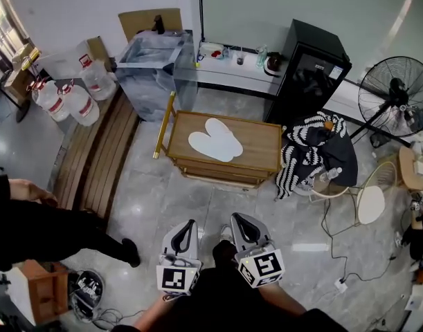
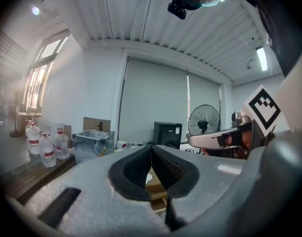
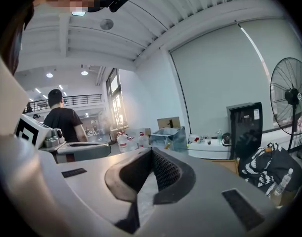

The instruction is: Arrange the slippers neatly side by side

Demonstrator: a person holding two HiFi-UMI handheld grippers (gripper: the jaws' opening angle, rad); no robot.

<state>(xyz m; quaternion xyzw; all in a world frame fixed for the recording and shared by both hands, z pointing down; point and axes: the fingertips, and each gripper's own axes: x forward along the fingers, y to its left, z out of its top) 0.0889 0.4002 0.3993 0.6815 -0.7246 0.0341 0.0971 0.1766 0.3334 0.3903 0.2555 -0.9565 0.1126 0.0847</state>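
Note:
Two white slippers (image 1: 215, 140) lie close together, one overlapping the other, on a low wooden table (image 1: 261, 144) in the head view. My left gripper (image 1: 191, 223) and my right gripper (image 1: 237, 218) are held side by side near my body, well short of the table, above the tiled floor. Both are shut with nothing between the jaws. In the left gripper view the jaw tips (image 2: 151, 146) meet, and a bit of a white slipper (image 2: 149, 176) on the table shows through the gap below them. The right gripper (image 3: 151, 149) points across the room.
A clear plastic bin (image 1: 154, 64) and water jugs (image 1: 67, 97) stand beyond the table at left. A black cabinet (image 1: 309, 75), a chair with striped clothes (image 1: 315, 151), a standing fan (image 1: 398, 104) and floor cables (image 1: 343, 244) are at right. A person's leg (image 1: 66, 237) is at left.

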